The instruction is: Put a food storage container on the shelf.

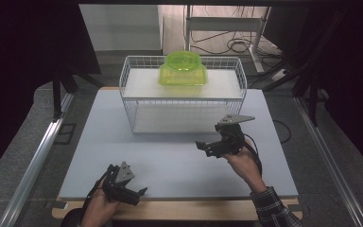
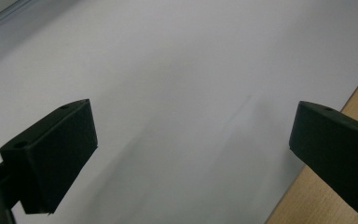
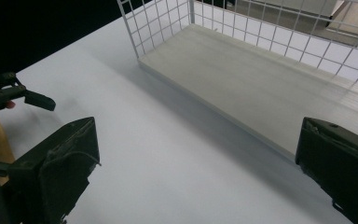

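- The right gripper (image 1: 211, 144) hangs over the white board (image 1: 170, 165), just in front of the wire rack (image 1: 127, 101); its jaws stand wide apart with nothing between them.
- In the right gripper view the two black jaws frame the rack's lower shelf (image 3: 261, 88); both are cut off by the bottom edge, so their bases cannot be made out.
- The hand (image 1: 243, 163) holding it comes from the lower right, and its checked sleeve (image 1: 274, 210) is cropped at the bottom edge.
- The left gripper (image 1: 134, 194) sits low at the near edge of the board, well apart from the rack, with its jaws also spread and empty.
- In the left gripper view its jaws hang over bare board, with a strip of the wooden table (image 2: 335, 186) at the lower right; the far corner is blurred.
- The left hand (image 1: 97, 210) is partly cut off at the bottom edge.
- The green bowl (image 1: 183, 68) rests upside down on the rack's top shelf, towards the back, well apart from both grippers.
- The room behind the rack is dark, and the cables (image 1: 231, 45) on the floor are hard to trace.
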